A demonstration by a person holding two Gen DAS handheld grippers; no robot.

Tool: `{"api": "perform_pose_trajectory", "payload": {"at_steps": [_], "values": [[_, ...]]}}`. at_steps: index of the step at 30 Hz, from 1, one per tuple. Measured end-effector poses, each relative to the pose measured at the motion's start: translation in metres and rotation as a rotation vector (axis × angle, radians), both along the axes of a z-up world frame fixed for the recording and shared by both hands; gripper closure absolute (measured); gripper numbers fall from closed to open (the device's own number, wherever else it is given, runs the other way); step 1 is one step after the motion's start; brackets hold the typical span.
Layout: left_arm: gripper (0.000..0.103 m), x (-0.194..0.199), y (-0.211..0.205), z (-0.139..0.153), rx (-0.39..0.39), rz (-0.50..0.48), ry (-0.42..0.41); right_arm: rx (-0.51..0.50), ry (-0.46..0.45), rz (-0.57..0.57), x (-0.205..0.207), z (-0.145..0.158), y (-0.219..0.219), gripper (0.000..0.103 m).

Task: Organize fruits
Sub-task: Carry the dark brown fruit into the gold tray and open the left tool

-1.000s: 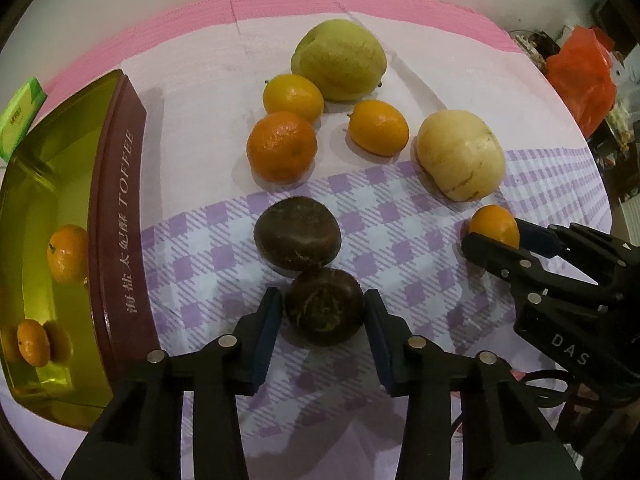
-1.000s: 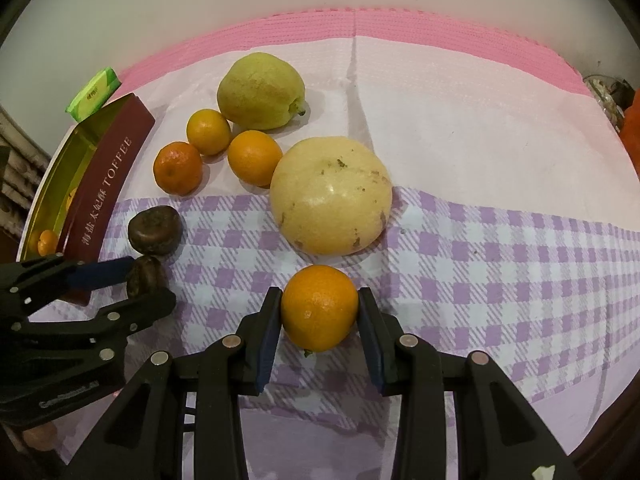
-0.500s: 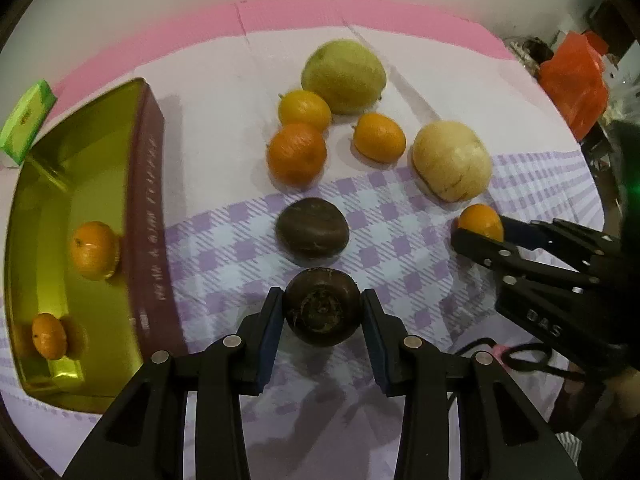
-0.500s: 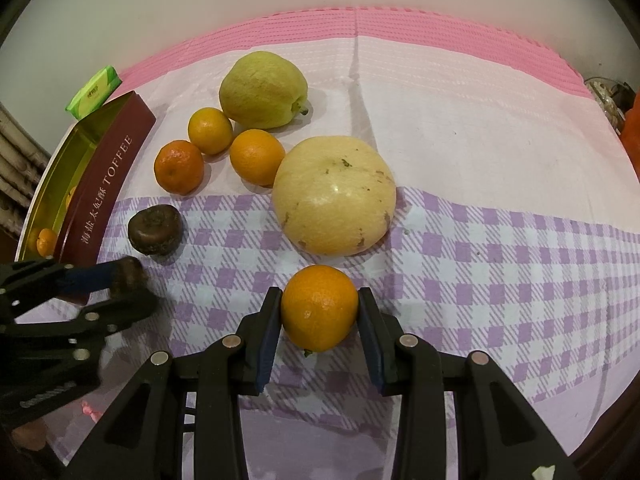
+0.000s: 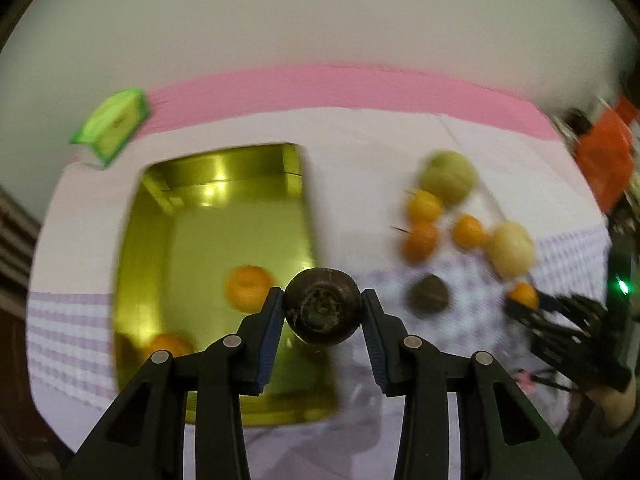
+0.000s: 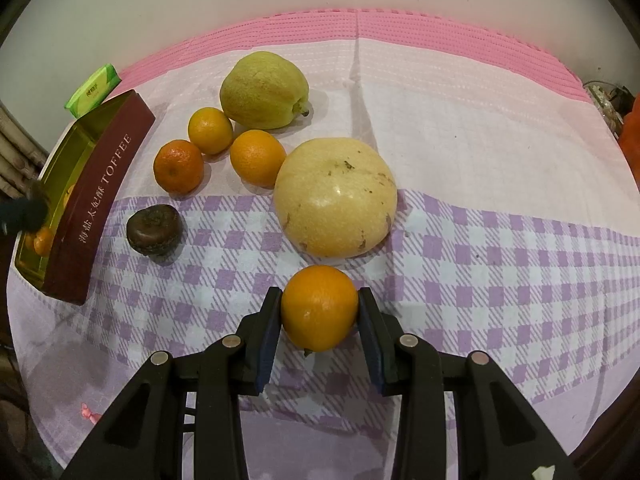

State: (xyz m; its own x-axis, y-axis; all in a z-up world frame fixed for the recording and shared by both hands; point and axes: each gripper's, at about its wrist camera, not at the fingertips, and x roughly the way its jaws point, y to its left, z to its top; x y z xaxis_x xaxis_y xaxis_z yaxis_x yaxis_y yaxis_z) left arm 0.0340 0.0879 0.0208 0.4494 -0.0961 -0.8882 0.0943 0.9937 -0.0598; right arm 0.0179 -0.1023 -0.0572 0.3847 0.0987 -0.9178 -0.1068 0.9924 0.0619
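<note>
My left gripper [image 5: 322, 307] is shut on a dark brown round fruit [image 5: 322, 304] and holds it in the air over the right wall of the gold tin [image 5: 192, 208]. Two oranges [image 5: 247, 288] lie inside the tin. My right gripper [image 6: 319, 309] is shut on an orange [image 6: 319, 307] that rests low over the checked cloth. A second dark fruit [image 6: 154, 229] lies beside the tin [image 6: 96, 208]. A big pale yellow fruit [image 6: 335, 197], a green-yellow fruit [image 6: 264, 90] and three oranges [image 6: 256, 157] lie behind.
A green packet [image 6: 93, 90] lies past the tin's far end, near the pink cloth border [image 6: 400, 26]. An orange-red bag [image 5: 604, 160] hangs off the table's right side. In the left wrist view the right gripper [image 5: 560, 324] shows at the right edge.
My left gripper rose off the cloth with the dark fruit and swung left, over the tin. My right gripper and its orange stayed where they were.
</note>
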Motion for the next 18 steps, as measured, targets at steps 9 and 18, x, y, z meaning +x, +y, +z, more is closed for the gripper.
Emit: {"api": "perform_pose_trajectory", "payload": {"at_steps": [9,18], "values": [[0.063,0.031,0.086,-0.024,0.091,0.166,0.037,-0.006,-0.001,0.002,0.001,0.0,0.001,0.068],[0.063,0.049,0.104,-0.055,0.121,0.185,0.104,-0.021,-0.003,0.0,0.001,-0.001,0.003,0.068]]}}
